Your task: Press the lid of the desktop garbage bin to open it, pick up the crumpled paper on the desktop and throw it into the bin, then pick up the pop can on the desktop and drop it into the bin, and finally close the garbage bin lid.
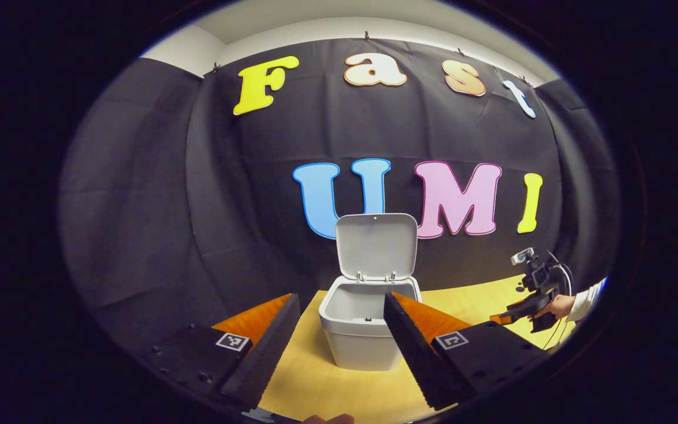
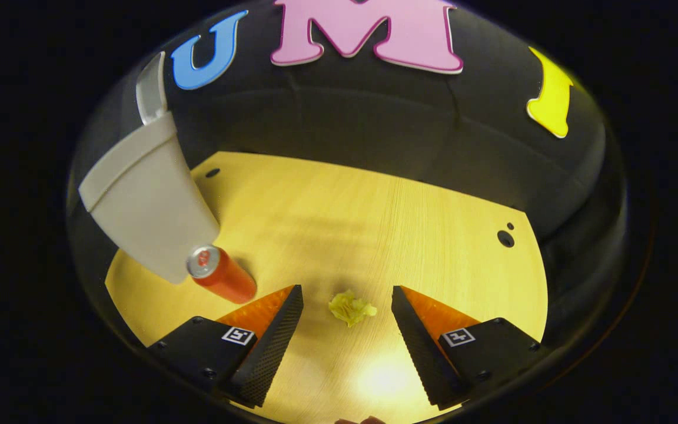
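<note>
1. Above the crumpled paper (image 2: 352,308), the right gripper (image 2: 347,330) hangs with its jaws wide apart, tilted down at the desktop (image 2: 374,224); the paper lies in the gap between the two fingers, touched by neither.
2. Facing the garbage bin (image 1: 358,330) from the front, the left gripper (image 1: 339,347) is level, its jaws likewise apart and holding nothing (the bin sits framed between its fingers, farther off).
3. Out from the paper, toward the bin, the pop can (image 2: 221,275) stands upright just beside the bin's wall (image 2: 150,206), apart from the paper.
4. The bin's lid (image 1: 376,244) stands raised on its rear hinge, so the opening step looks done; what shows of the inside holds nothing, though the bottom is hidden.
5. Well to the right of the bin, in the left gripper view, a hand (image 1: 559,305) with a pale sleeve holds the other gripper over the desktop.
6. The step in hand, as I judge it, is picking up the paper. The next move calls for lowering the right gripper until its fingers flank the wad, closing gently on so light and springy a thing, then carrying it toward the bin's open mouth, clear of the can.
</note>
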The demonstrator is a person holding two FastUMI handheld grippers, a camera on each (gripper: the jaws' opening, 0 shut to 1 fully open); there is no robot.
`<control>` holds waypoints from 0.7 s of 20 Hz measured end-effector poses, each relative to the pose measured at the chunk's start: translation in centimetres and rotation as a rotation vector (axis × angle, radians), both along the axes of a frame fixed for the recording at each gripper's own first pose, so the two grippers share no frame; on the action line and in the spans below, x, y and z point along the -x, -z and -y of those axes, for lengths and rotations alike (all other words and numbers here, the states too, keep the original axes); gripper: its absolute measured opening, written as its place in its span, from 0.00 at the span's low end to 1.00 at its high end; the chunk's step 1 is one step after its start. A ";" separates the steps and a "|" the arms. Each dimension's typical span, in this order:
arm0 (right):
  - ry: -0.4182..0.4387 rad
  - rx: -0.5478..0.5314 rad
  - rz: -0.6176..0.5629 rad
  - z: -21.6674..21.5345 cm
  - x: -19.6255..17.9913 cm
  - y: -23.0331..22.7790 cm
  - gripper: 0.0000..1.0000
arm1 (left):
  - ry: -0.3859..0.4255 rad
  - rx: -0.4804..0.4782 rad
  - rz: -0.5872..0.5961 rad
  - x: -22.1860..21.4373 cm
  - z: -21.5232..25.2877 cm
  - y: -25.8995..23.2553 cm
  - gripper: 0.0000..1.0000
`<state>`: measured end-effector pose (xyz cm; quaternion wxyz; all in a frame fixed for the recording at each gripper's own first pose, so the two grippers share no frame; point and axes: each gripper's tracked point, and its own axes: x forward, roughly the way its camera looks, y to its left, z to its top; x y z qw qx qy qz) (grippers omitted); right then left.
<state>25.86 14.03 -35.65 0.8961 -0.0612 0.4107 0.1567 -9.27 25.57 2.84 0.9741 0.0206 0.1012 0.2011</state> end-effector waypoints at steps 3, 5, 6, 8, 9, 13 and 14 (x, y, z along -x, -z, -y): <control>0.023 0.039 -0.082 0.6 -0.6 3.8 0.99 | -0.049 -0.001 -0.026 1.1 -0.7 0.5 0.99; 0.039 0.050 -0.123 0.9 -0.7 5.6 0.99 | -0.071 0.000 -0.041 1.5 -0.8 0.8 0.99; 0.041 0.058 -0.136 1.1 -0.6 6.6 0.99 | -0.076 -0.004 -0.043 1.8 -0.8 0.8 0.99; 0.045 0.082 -0.162 1.5 -0.6 8.0 0.99 | -0.085 -0.018 -0.055 2.4 -1.0 0.8 0.99; 0.049 0.083 -0.178 1.4 -0.3 8.5 0.98 | -0.086 -0.028 -0.058 2.6 -1.1 0.7 0.99; 0.087 0.065 -0.170 2.1 -0.4 8.9 0.55 | -0.075 -0.046 -0.067 3.1 -0.9 0.4 0.99; 0.089 0.052 -0.168 2.0 -0.5 9.2 0.27 | -0.068 -0.047 -0.066 3.0 -0.7 0.4 0.99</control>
